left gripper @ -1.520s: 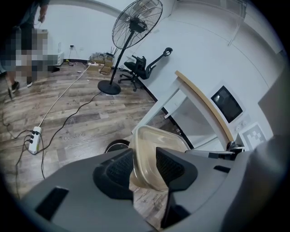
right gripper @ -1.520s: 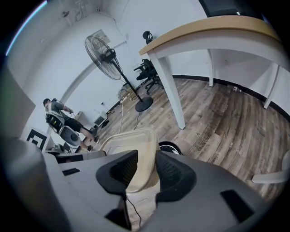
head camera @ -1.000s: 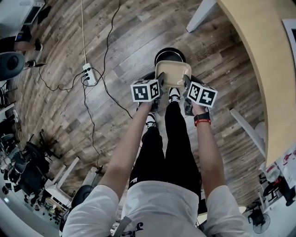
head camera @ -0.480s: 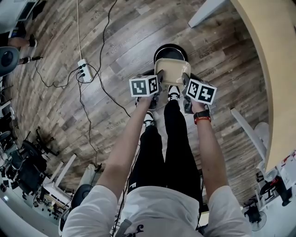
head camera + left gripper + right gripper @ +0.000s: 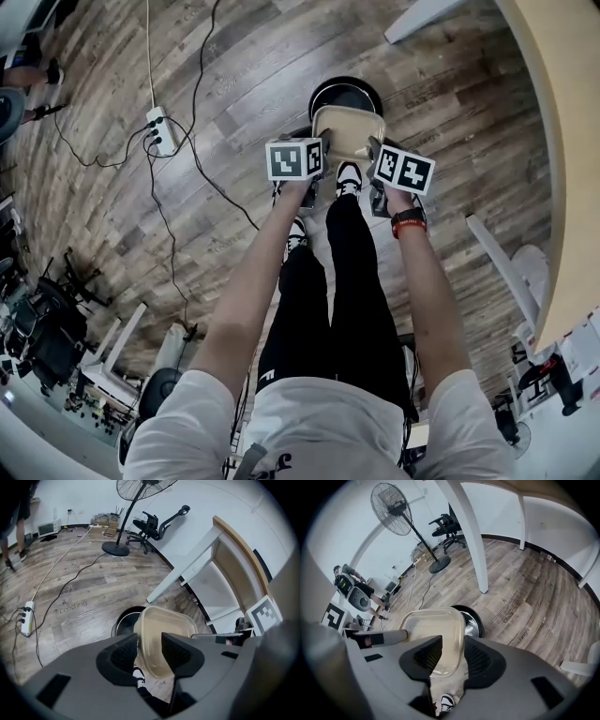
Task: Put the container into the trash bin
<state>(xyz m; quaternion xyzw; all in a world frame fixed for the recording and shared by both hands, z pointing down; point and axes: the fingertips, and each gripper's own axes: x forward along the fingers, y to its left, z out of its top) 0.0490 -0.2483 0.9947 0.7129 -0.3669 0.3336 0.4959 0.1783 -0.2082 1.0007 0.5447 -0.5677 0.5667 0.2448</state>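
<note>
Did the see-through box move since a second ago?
Yes. The container has gone down, closer to the trash bin on the floor. It now looks a little smaller against the bin's black rim than it did before.

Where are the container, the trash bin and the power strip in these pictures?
container (image 5: 349,131): head view, middle of its pale bottom.
trash bin (image 5: 345,94): head view, its dark inside.
power strip (image 5: 158,132): head view, middle of its white body.
</note>
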